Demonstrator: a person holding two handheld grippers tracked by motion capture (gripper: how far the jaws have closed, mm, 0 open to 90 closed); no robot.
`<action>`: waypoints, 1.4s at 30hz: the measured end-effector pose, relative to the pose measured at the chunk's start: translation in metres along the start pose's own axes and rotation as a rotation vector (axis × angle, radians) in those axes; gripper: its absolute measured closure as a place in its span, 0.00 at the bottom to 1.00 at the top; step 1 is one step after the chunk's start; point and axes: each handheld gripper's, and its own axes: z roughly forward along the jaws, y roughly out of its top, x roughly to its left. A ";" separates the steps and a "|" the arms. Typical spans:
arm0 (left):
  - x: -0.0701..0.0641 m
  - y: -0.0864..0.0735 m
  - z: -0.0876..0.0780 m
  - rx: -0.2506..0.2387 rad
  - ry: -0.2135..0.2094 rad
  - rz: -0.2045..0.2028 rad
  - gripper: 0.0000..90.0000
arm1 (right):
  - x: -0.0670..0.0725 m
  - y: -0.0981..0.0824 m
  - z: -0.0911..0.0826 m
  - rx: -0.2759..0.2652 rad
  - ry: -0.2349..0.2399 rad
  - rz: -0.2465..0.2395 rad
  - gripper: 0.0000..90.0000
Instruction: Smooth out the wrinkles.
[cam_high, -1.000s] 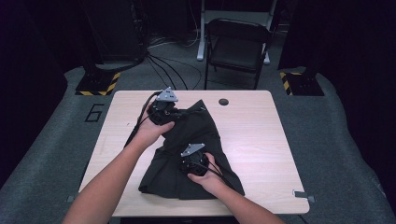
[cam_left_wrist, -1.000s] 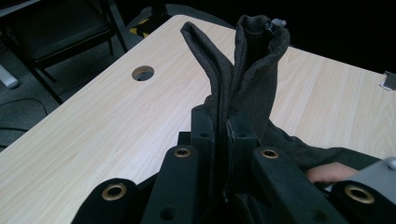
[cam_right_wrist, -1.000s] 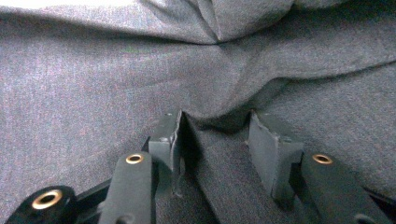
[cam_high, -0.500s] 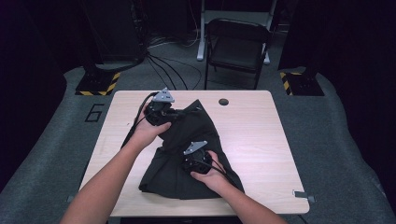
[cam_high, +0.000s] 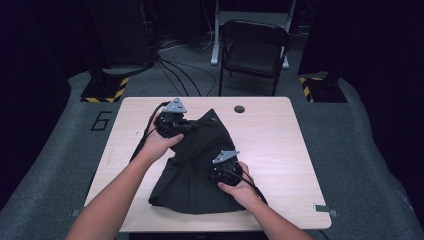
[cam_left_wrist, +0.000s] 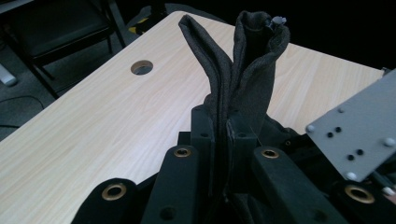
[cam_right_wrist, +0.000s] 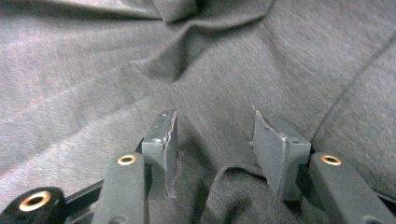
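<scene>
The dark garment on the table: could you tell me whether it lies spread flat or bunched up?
Bunched up: the dark garment lies creased and folded over itself, and the left claw pinches a fold that stands up.

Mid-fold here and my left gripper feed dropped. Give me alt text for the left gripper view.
The left gripper is shut on a bunched fold of dark grey garment that stands up between its black jaws. A small button shows at the fold's top edge. Behind lies the light wooden table with its round cable hole.

A garment (cam_high: 195, 165) lies on the worktop (cam_high: 280, 150), left claw (cam_high: 187, 126) at its far edge, right claw (cam_high: 216, 172) on its near part; a chair (cam_high: 255, 47) stands behind.
</scene>
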 end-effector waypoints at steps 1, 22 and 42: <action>0.000 0.000 0.000 0.000 0.000 0.000 0.93 | 0.000 0.000 0.000 0.000 0.000 0.000 0.56; -0.014 -0.022 0.003 -0.036 -0.088 -0.038 0.93 | -0.012 -0.009 0.011 -0.003 0.022 0.037 0.61; -0.019 -0.025 -0.002 -0.033 -0.102 -0.033 0.93 | -0.017 -0.013 -0.025 -0.032 0.003 0.064 0.52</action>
